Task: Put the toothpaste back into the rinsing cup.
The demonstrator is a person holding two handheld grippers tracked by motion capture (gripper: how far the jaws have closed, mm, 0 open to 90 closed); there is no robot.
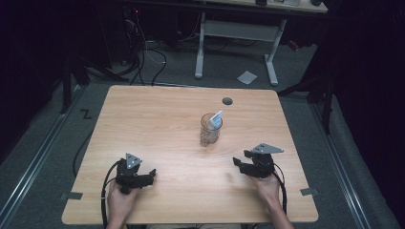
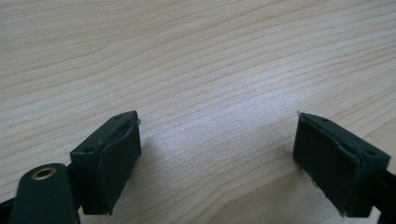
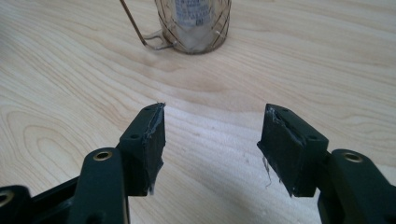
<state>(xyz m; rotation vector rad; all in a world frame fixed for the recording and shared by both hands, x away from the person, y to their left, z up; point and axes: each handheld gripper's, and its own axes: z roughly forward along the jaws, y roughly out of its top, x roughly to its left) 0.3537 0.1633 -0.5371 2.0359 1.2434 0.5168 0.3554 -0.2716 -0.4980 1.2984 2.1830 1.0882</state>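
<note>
Left gripper (image 1: 152, 174) sits low over the near-left part of the table (image 1: 157, 124), held in the left hand (image 1: 120, 199), jaws pointing right toward the middle. In the left gripper view its jaws stand wide apart, nothing between the pads (image 2: 119, 163) but bare wood grain. Gripper midpoint there (image 2: 219, 158). Cable (image 1: 104, 191) loops off its back toward the table's near edge.

Centre: wire cup (image 1: 210, 130), upright, slightly right of the table's middle and further back than both grippers. A white-and-blue packet (image 1: 216, 119) stands in it, top corner sticking out above the rim, leaning right. Small dark round hole (image 1: 227, 101) in the tabletop behind the cup, near the far edge.

Right gripper (image 1: 235, 161) is near-right on the table, held in the right hand (image 1: 267, 186), jaws pointing left and slightly toward the cup, well apart from it. Right gripper view: jaws open, empty, midpoint (image 3: 210, 140), pads (image 3: 156, 144) frayed at the edges. Cup (image 3: 194, 25) is ahead of them at the top of that view, a bit left of centre, with a thin wire handle (image 3: 140, 30) on its left side. Packet label visible through the mesh, text unreadable.

Neither gripper touches the cup.
</note>
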